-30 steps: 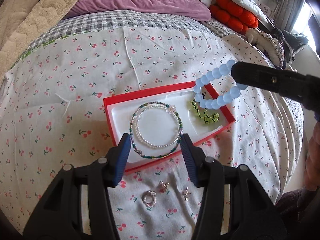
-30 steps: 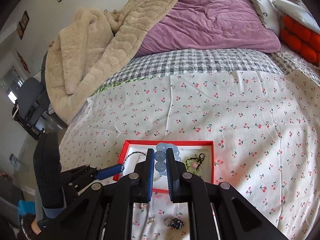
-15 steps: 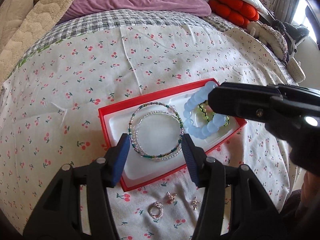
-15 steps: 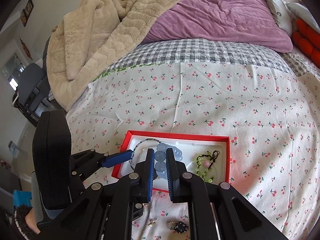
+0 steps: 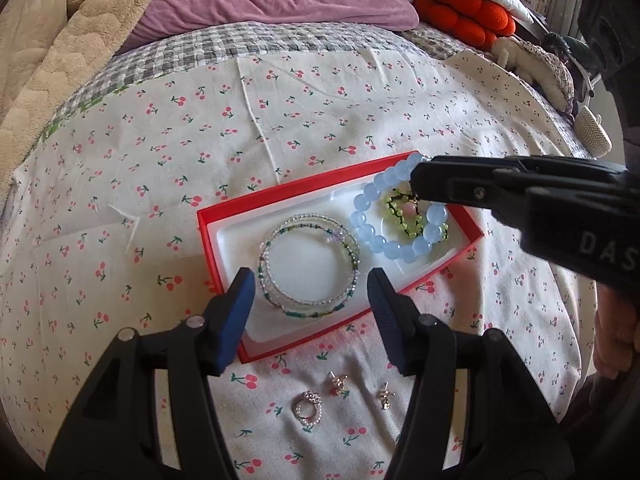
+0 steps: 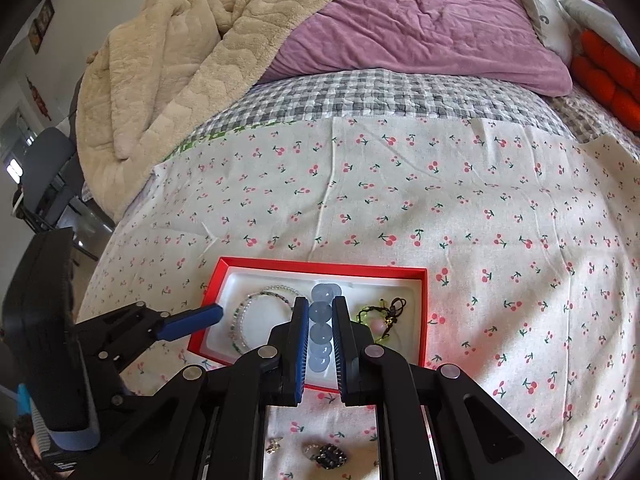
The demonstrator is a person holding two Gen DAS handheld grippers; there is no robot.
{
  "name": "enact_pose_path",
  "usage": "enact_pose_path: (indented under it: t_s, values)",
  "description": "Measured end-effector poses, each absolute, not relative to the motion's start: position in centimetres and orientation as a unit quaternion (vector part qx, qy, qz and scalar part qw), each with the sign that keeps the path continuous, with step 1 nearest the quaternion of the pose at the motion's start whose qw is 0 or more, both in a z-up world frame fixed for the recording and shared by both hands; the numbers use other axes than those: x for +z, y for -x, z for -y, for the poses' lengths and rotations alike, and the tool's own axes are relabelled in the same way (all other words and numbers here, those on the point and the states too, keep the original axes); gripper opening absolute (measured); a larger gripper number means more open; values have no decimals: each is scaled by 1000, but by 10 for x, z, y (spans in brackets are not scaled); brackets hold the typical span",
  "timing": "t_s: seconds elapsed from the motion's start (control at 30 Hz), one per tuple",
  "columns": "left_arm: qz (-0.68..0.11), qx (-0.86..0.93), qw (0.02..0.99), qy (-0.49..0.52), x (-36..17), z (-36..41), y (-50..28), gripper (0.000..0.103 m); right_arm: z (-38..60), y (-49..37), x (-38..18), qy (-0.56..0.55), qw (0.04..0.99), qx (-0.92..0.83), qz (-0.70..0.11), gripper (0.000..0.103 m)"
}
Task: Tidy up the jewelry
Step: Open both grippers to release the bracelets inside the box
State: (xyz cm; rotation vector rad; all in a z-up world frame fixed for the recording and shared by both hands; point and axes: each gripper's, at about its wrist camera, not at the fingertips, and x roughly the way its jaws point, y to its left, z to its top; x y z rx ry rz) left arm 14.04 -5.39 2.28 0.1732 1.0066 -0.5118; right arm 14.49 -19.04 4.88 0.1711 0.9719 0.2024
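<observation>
Left wrist: right tongs (image 5: 418,182) pinch blue bracelet (image 5: 394,250) over green bracelet (image 5: 404,216); left tongs (image 5: 310,300) gape empty.

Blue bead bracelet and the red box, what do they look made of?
Blue bead bracelet: smooth translucent beads with a soft gloss, probably glass or polished stone; plastic is possible. The right gripper is shut on it. Red box: thin matte walls with crisp folded edges, likely cardboard; its white liner is glossy and moulded, seemingly thin plastic.
</observation>
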Motion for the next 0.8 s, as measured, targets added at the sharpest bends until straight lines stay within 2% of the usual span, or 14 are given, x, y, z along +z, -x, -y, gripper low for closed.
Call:
enact_pose_path:
  t_s: [0.1, 0.4, 0.63, 0.73, 0.77, 0.8]
  values:
    - [-467, -244, 846, -81, 30, 51, -135, 66, 195, -147, 43, -72, 875, 80, -473, 12]
    - [-467, -236, 849, -70, 38, 39, -124, 68, 205, -153, 29, -80, 865, 76, -490, 12]
    - [-485, -204, 848, -65, 32, 22, -119, 75, 212, -151, 34, -94, 861, 82, -494, 22]
    - [-492, -194, 847, -55, 31, 13, -116, 81, 211, -143, 40, -82, 862, 88, -492, 37]
    - [-492, -189, 848, -53, 31, 10, -115, 81, 210, -139, 41, -79, 863, 89, -491, 56]
    - [-493, -186, 848, -52, 31, 7, -113, 82, 210, -135, 44, -75, 866, 90, -486, 65]
